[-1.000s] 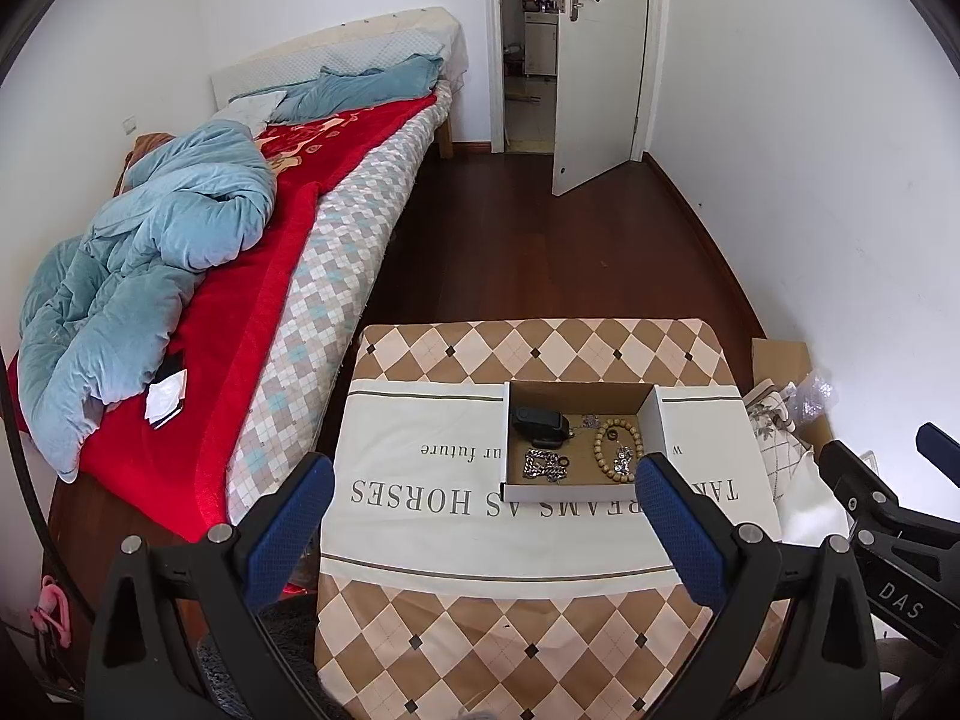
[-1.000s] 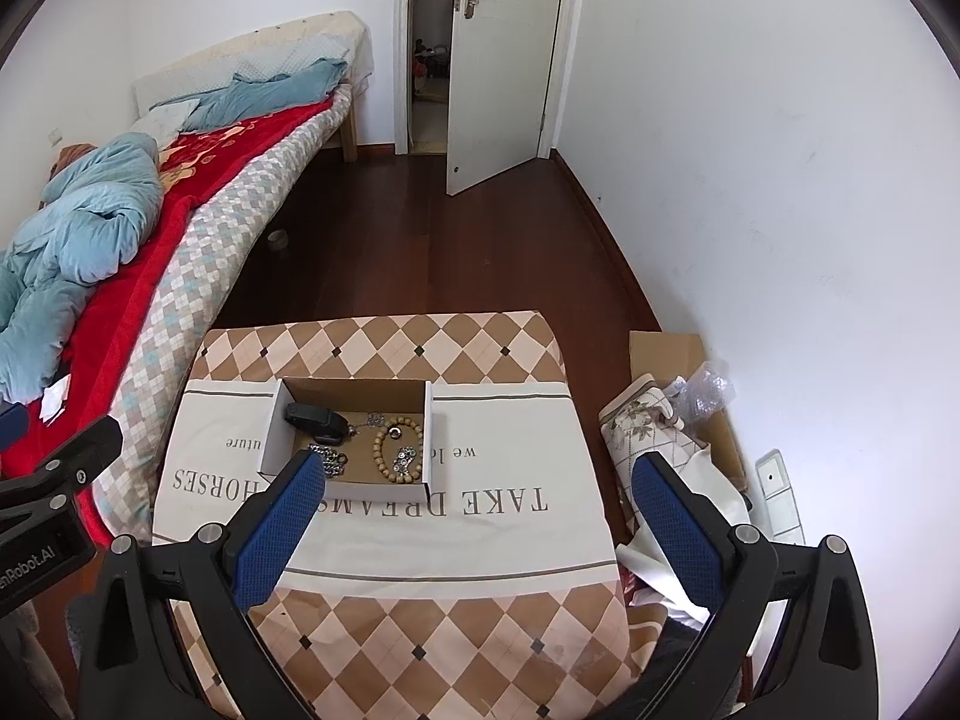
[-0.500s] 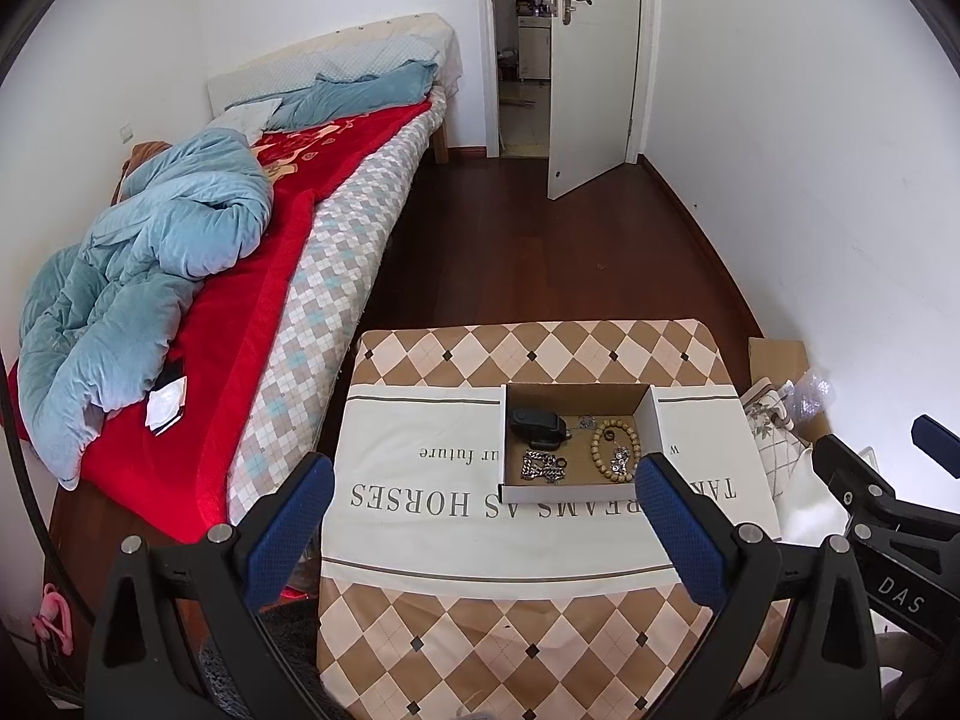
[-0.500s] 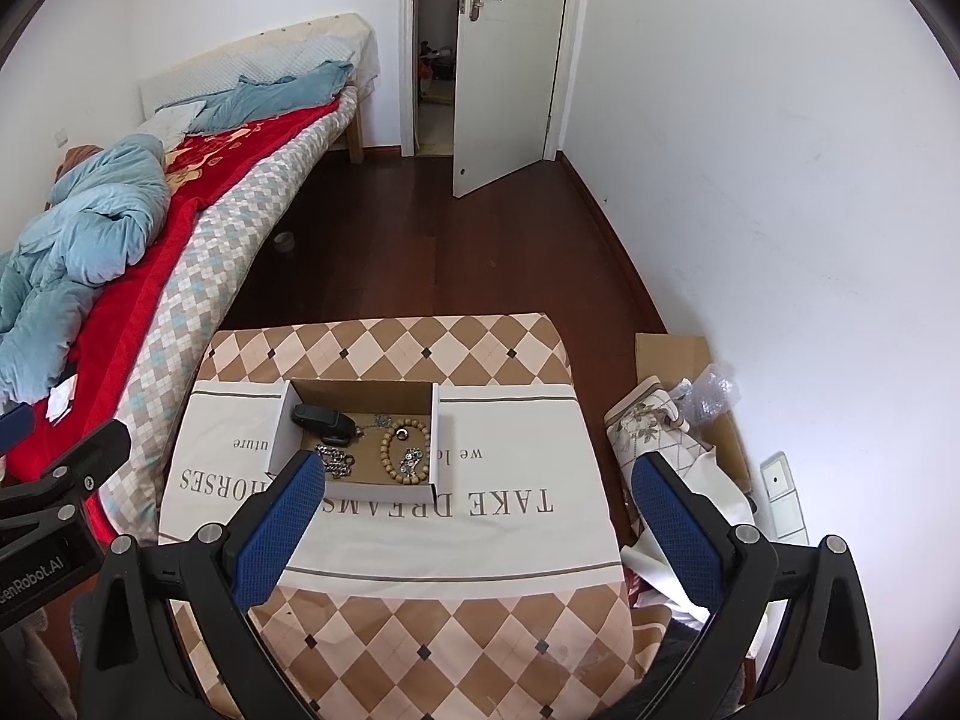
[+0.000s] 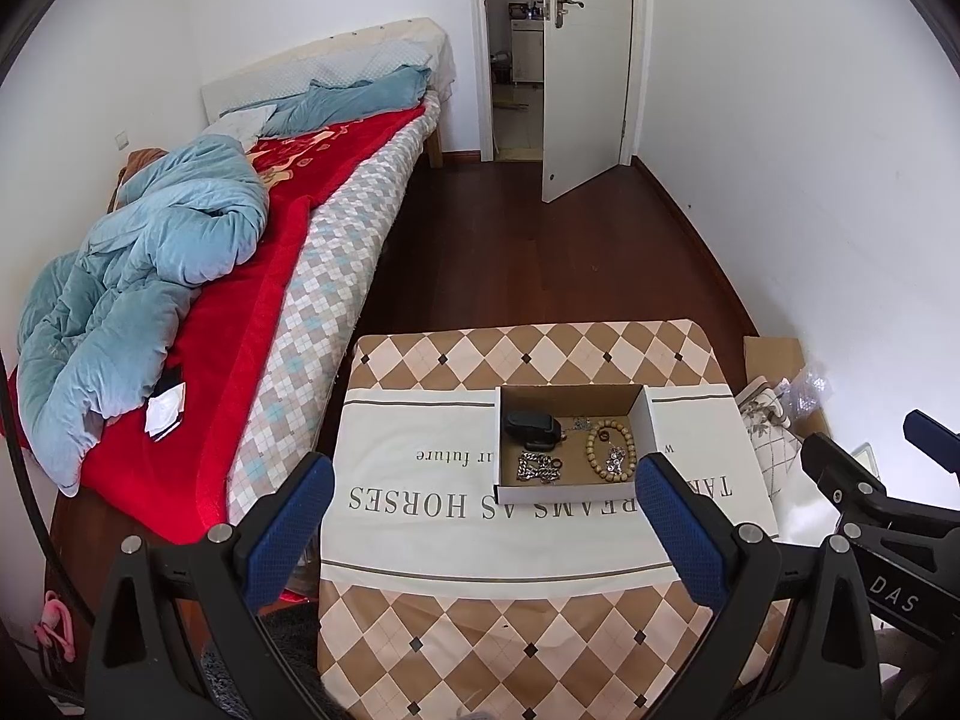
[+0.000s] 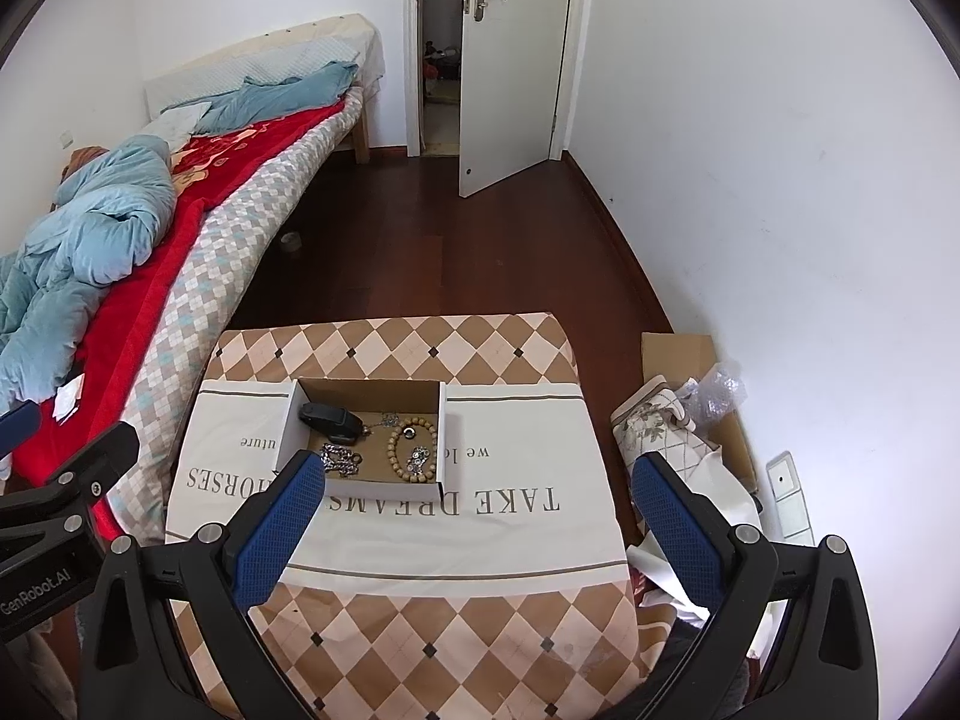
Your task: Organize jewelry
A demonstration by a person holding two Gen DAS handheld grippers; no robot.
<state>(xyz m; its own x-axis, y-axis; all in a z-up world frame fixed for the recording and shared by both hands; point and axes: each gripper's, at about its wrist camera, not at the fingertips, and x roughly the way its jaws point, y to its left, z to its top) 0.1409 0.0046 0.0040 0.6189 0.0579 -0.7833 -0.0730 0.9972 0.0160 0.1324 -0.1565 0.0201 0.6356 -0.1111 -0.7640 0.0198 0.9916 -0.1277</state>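
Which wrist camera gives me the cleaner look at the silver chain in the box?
Left wrist: the silver chain lies fully in view on the cardboard box floor. In the right wrist view, the right gripper's blue finger tip crowds the chain's near end, beside the bead bracelet.

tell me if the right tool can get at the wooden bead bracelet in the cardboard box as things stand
Probably yes: the right tool is open and empty, the shallow cardboard box has no lid, and nothing covers the wooden bead bracelet.

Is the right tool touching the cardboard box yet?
Apart. In the left wrist view, the right tool hangs off past the table's right edge, with bare cloth between it and the cardboard box; its fingers are open and empty.
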